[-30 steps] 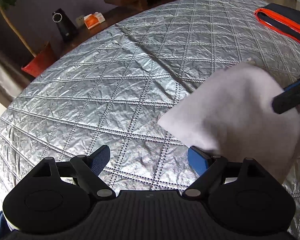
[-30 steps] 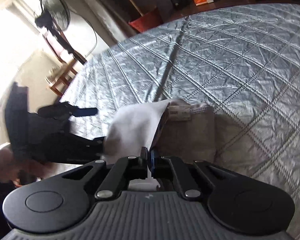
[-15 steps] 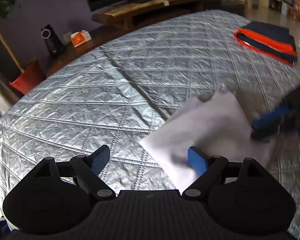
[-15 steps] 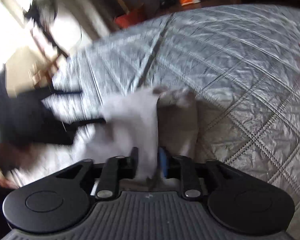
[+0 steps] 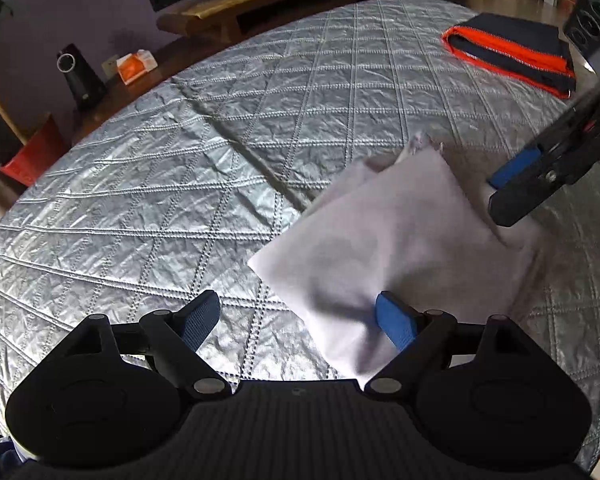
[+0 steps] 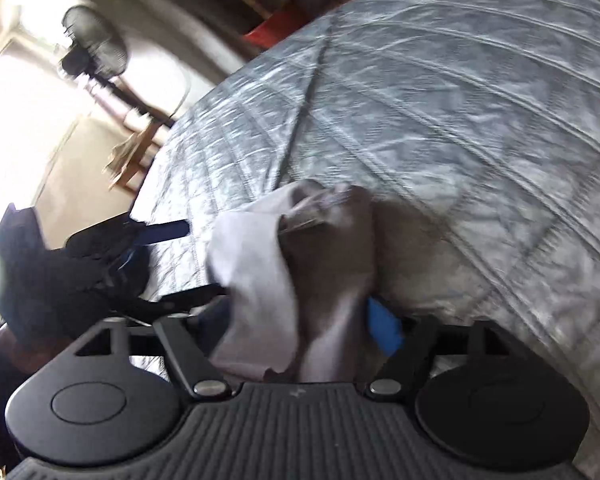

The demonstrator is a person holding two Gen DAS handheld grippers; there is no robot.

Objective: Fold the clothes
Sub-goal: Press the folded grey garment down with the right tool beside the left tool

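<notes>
A white folded cloth (image 5: 400,248) lies on the silver quilted cover (image 5: 180,200). My left gripper (image 5: 296,320) hangs open just above the cloth's near corner, its right blue pad over the fabric. My right gripper (image 5: 540,176) hovers at the cloth's far right edge. In the right wrist view the cloth (image 6: 284,264) hangs bunched and loose between the jaws of the right gripper (image 6: 300,328). Those jaws are opening and the pads no longer press on it. The left finger is hidden behind the fabric. The left gripper (image 6: 140,264) shows at the left, blurred.
A folded dark garment with orange trim (image 5: 512,52) lies at the far right of the cover. Beyond the bed are a wooden bench (image 5: 280,4), a black speaker (image 5: 78,76), an orange box (image 5: 136,65) and a red pot (image 5: 32,156). A standing fan (image 6: 96,48) is off the left edge.
My right gripper went from shut on the cloth to wide apart. The raised flap came down and the cloth now lies flatter on the cover. The left gripper stayed open.
</notes>
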